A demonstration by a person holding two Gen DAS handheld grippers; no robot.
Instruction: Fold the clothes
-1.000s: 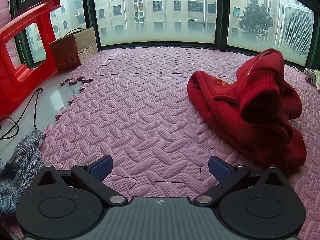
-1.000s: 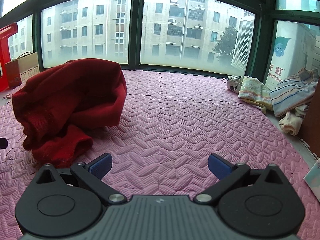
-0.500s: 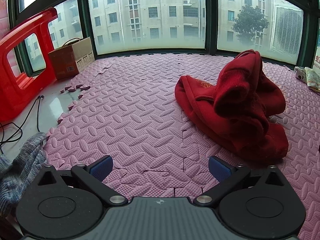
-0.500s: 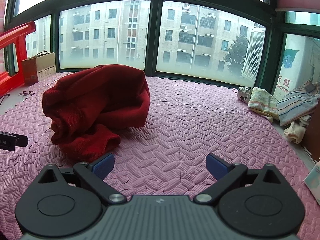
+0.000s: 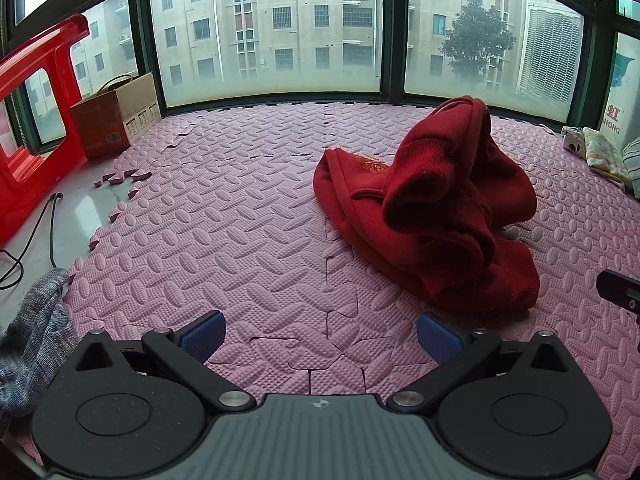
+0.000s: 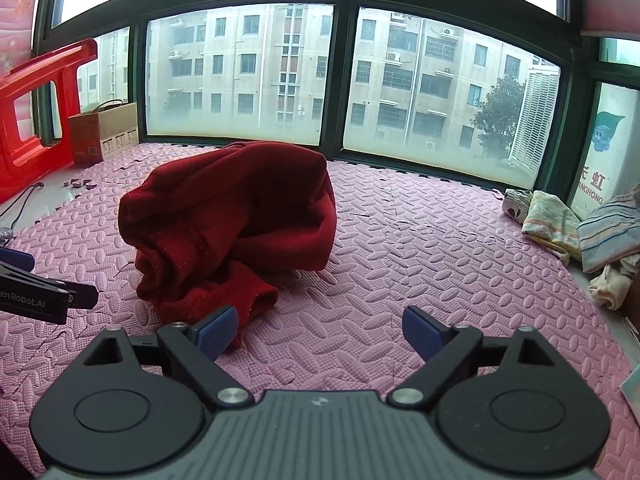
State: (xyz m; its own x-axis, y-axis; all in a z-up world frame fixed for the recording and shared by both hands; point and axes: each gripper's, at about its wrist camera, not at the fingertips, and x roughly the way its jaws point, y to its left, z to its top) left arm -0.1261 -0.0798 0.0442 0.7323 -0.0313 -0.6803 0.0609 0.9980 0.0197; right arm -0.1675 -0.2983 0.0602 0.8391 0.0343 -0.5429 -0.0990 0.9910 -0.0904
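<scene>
The red sweater [image 5: 432, 208] lies in a crumpled heap on the pink foam mat [image 5: 240, 240], roughly in the middle of the floor area in front of the windows, with one part standing up in a peak and a cuff or hem end flopped forward on the mat. The left gripper [image 5: 318, 334] stands wide with nothing between its pads, over bare mat, well to the left of the heap. The right gripper [image 6: 320, 330] is also wide, though its jaws have just been closing a little; nothing is between them, and its left pad sits just in front of the near red cuff end. The knit looks thick, soft and limp: expect it to sag and drag rather than hold shape, with no risk of breakage. Judged best grip points: an edge such as the ribbed hem or shoulder seam, one per gripper, so the sweater can be lifted and spread flat.
</scene>
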